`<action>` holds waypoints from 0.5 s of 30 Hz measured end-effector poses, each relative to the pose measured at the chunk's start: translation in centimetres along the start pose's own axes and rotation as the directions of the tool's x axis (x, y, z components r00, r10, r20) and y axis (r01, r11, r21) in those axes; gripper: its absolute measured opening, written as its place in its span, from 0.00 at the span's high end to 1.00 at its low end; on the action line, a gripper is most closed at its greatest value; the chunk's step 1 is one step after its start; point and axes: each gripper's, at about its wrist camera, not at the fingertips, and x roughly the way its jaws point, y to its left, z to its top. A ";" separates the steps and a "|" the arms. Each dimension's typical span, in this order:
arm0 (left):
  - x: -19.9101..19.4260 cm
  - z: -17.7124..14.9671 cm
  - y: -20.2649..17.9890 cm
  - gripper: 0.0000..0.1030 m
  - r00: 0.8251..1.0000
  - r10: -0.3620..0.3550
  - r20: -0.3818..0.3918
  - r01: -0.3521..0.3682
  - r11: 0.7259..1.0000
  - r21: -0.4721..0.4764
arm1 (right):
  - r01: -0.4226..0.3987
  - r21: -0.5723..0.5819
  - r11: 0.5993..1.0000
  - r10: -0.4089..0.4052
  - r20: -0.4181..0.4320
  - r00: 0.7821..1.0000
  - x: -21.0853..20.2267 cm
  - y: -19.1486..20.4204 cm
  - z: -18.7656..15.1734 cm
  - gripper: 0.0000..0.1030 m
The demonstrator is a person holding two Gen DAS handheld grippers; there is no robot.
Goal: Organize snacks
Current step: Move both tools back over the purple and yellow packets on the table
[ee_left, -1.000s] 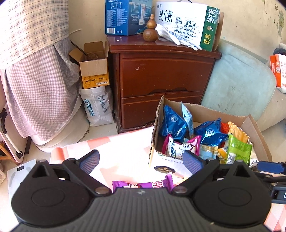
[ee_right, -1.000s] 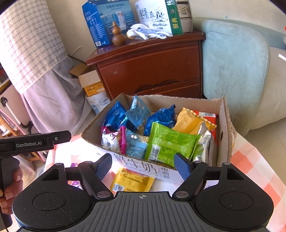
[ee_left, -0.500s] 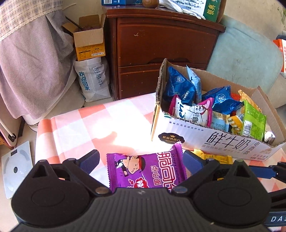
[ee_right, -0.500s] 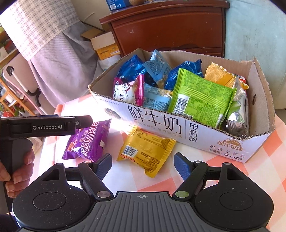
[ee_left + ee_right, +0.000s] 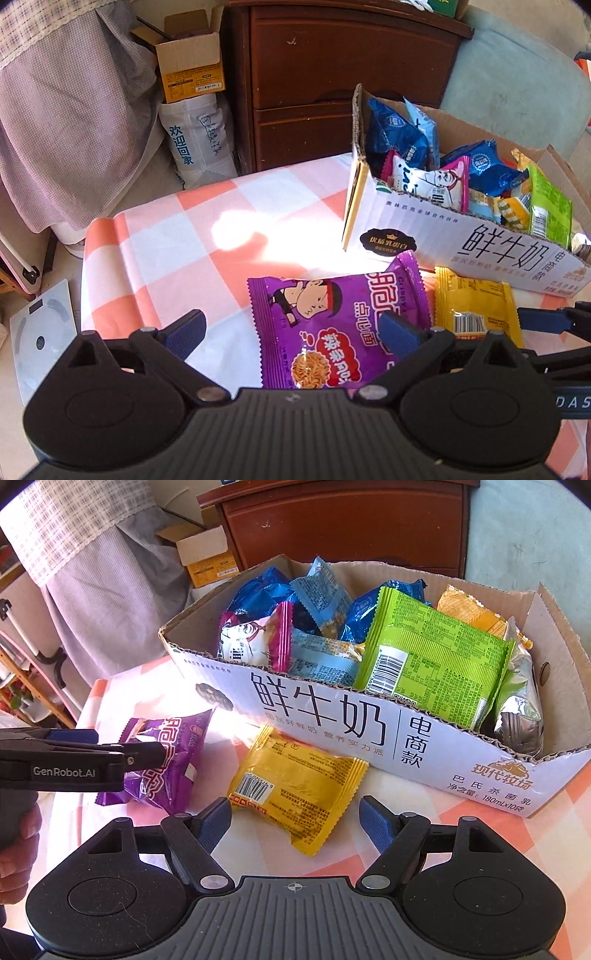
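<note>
two packets lie on the checked surface (image 5: 177,236) beside the milk carton box (image 5: 332,716) of snacks: one purple packet (image 5: 332,317), one yellow packet (image 5: 295,786). left tongs (image 5: 291,332) gape over the purple; right tongs (image 5: 295,821) gape over the yellow, gripping nothing.

Lived-in home room, likely a bedroom or spare room. Dark wooden nightstand (image 5: 354,70) with two drawers against the wall, pale blue upholstered chair (image 5: 513,70) beside it. Checked fabric cover (image 5: 62,110) draped over furniture on the left. Open cardboard box (image 5: 190,74) stacked on a white printed sack (image 5: 199,136) on the floor. Bathroom scale (image 5: 40,332) on the floor. Counter has an orange-and-white checked tablecloth (image 5: 177,236). Sunlight patch on the cloth.
</note>
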 end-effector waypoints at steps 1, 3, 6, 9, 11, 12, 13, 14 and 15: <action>-0.1 -0.1 0.2 0.02 1.000 0.008 -0.001 -0.008 1.000 0.000 | -0.002 -0.016 1.000 0.002 0.014 1.000 0.0 0.3 -0.1 0.23; -0.2 -0.1 0.7 0.02 1.000 0.016 -0.002 -0.016 1.000 0.001 | -0.023 -0.046 0.999 0.023 0.010 1.000 0.1 0.8 -0.3 0.23; -0.2 -0.2 1.6 0.02 0.999 0.039 -0.010 -0.039 0.999 -0.003 | -0.062 -0.094 0.994 0.064 0.009 0.998 0.2 1.8 -0.7 0.22; -0.3 -0.4 2.5 0.02 0.998 0.067 -0.022 -0.067 0.998 -0.007 | -0.133 -0.165 0.977 0.129 -0.032 0.991 0.2 3.1 -1.1 0.23; -0.3 -0.5 3.2 0.02 0.995 0.093 -0.026 -0.093 0.996 0.000 | -0.180 -0.230 0.956 0.169 -0.067 0.983 -0.2 4.2 -1.4 0.24; -0.3 -0.6 3.5 0.02 0.994 0.107 -0.028 -0.107 0.994 0.006 | -0.187 -0.257 0.948 0.174 -0.075 0.982 -0.4 4.5 -1.4 0.24; -0.3 -0.7 3.7 0.02 0.991 0.131 -0.030 -0.130 0.991 0.020 | -0.190 -0.297 0.936 0.175 -0.078 0.982 -0.8 5.1 -1.4 0.24; -0.2 -0.8 3.9 0.03 0.987 0.157 -0.033 -0.156 0.987 0.038 | -0.192 -0.329 0.924 0.177 -0.076 0.981 -1.2 5.4 -1.4 0.24; -0.1 -0.9 4.0 0.05 0.982 0.186 -0.032 -0.184 0.981 0.055 | -0.189 -0.353 0.916 0.177 -0.067 0.982 -1.5 5.6 -1.4 0.24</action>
